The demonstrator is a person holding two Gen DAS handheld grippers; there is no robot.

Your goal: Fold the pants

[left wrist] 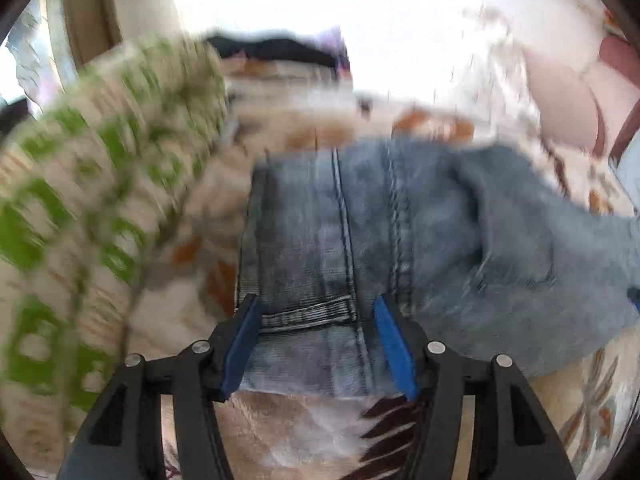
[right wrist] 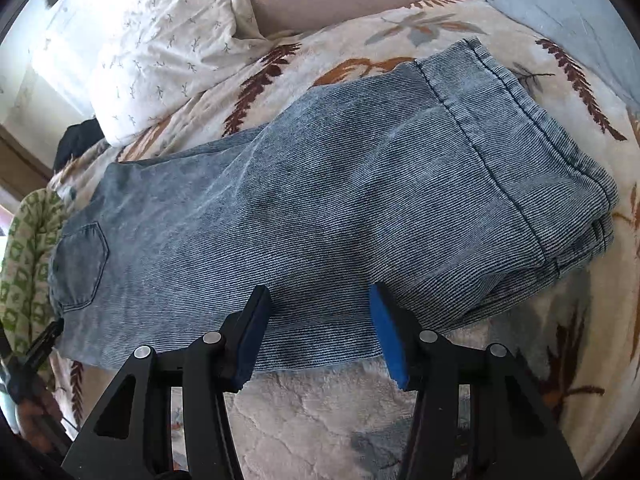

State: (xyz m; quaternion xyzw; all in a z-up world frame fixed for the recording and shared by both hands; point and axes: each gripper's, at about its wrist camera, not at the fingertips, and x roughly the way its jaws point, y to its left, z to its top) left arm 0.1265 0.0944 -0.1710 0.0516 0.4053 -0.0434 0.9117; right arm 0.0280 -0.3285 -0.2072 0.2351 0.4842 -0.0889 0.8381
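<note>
1. Left wrist view: the left claw hangs over the waistband end of the pants, which lie on a patterned blanket on the bed. Its blue pads stand apart on either side of a belt loop, with denim between them but not pinched, so the claw is open. A green-patterned cloth lies to the left, blurred.

2. Right wrist view: the right claw is also open, poised above the near edge of the pants about midway along the leg. The legs look stacked one on the other, hems at the far right and the back pocket at the left. A white pillow sits beyond.

3. Progress, as I judge it: the lengthwise fold seems done; the crosswise folds, bringing hems toward the waistband, are still to come. Neither claw has a grip yet.
</note>
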